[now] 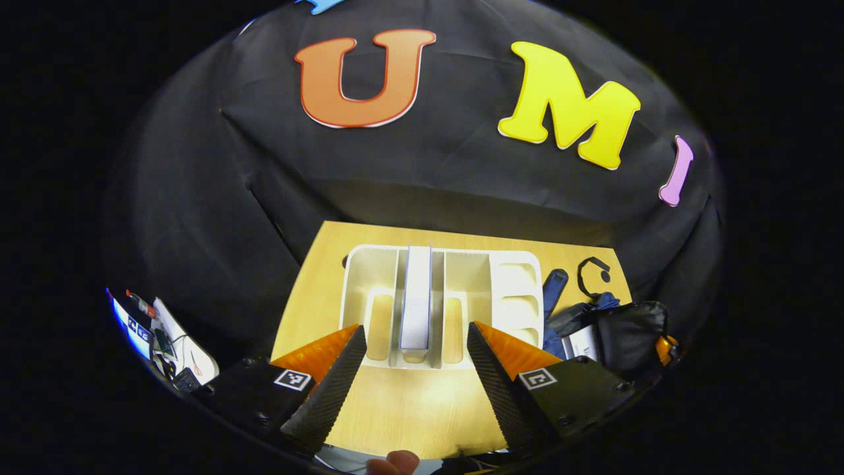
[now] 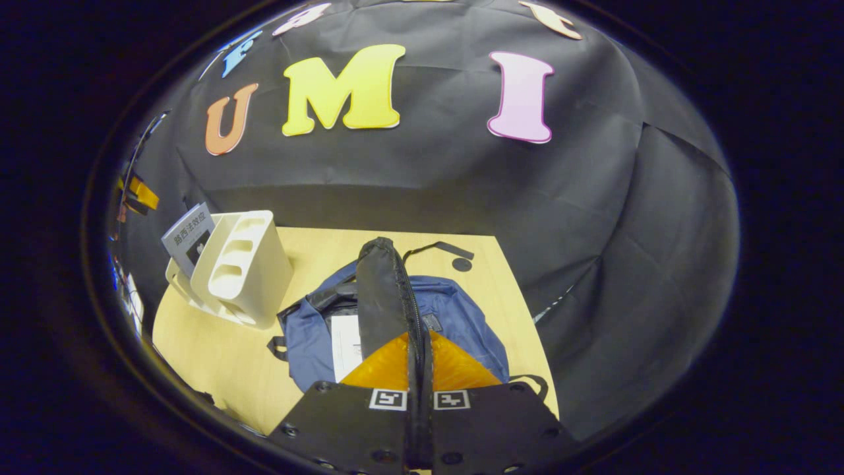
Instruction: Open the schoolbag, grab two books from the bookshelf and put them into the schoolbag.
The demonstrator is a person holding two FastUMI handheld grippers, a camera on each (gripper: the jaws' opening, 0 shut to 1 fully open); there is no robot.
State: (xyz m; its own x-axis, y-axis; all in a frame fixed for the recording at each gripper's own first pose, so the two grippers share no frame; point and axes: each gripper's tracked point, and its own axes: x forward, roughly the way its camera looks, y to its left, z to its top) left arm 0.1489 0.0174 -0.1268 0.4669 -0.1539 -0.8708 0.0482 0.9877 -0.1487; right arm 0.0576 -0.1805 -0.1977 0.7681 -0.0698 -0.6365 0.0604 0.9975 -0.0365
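Black cloth backs the wooden bench. My right gripper pinches the schoolbag flap up, one white book already inside, I judge. My left gripper, jaws apart and empty, faces the second book, upright mid-bookshelf near the far edge.

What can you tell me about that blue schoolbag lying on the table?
The schoolbag is soft blue fabric with black trim, lying flat on the wooden table beside the white bookshelf. Its black flap is lifted, held up by the right tongs, which are shut on its zippered edge. Something white and flat, likely a book, shows in the opening. Black straps trail on the table behind it. In the left gripper view the bag sits right of the shelf.
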